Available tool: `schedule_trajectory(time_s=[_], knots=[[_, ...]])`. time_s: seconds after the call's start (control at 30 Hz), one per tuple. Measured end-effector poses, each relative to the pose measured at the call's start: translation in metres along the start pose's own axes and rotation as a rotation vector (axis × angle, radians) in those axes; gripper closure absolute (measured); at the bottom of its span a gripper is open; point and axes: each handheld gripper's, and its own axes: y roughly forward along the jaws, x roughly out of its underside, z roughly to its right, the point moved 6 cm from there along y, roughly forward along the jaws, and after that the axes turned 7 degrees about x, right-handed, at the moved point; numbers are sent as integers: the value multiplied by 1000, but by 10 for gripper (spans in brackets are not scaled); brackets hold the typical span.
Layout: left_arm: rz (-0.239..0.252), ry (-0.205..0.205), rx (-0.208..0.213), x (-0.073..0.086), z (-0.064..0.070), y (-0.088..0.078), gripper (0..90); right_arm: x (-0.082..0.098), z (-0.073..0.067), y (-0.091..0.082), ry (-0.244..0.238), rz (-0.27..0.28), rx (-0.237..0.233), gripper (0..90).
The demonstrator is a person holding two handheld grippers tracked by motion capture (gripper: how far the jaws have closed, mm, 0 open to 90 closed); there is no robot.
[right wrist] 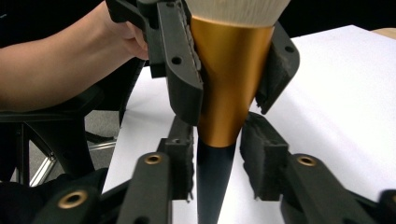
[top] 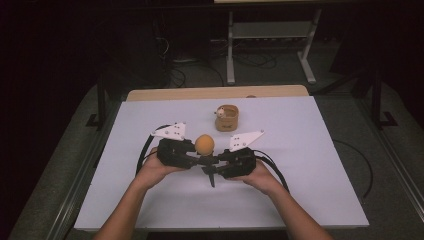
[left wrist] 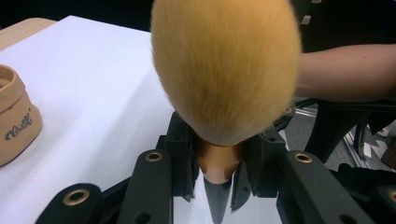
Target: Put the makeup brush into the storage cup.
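A makeup brush (top: 204, 144) stands upright over the white table (top: 310, 170), with a fluffy orange head (left wrist: 226, 70), a gold ferrule (right wrist: 231, 79) and a tapering black handle (right wrist: 212, 186) that points down. My left gripper (top: 199, 159) (left wrist: 219, 154) is shut on the ferrule just under the bristles. From the opposite side, my right gripper (top: 216, 163) (right wrist: 217, 156) has its jaws around the black handle, lower down. Its left pad lies almost against the handle and a narrow gap shows at its right pad (right wrist: 261, 158). In the right gripper view the left gripper's fingers (right wrist: 180, 60) clamp the ferrule.
A small tan fabric pouch (top: 227, 117) (left wrist: 14, 121) stands open at the back middle of the white surface. A wooden table edge (top: 215, 92) runs behind it. Metal frame legs (top: 231, 50) stand on the dark floor beyond.
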Motion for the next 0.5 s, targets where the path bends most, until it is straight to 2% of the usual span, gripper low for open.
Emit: schedule_trajectory(time_s=[0.1, 0.33, 0.5], knots=[[3, -1, 0, 0, 0, 0, 660, 0, -1, 0, -4, 4, -2, 709], [7, 8, -6, 0, -1, 0, 658, 0, 0, 1, 6, 6, 3, 723], [34, 3, -21, -1, 0, 1, 638, 0, 0, -1, 10, 12, 7, 725]])
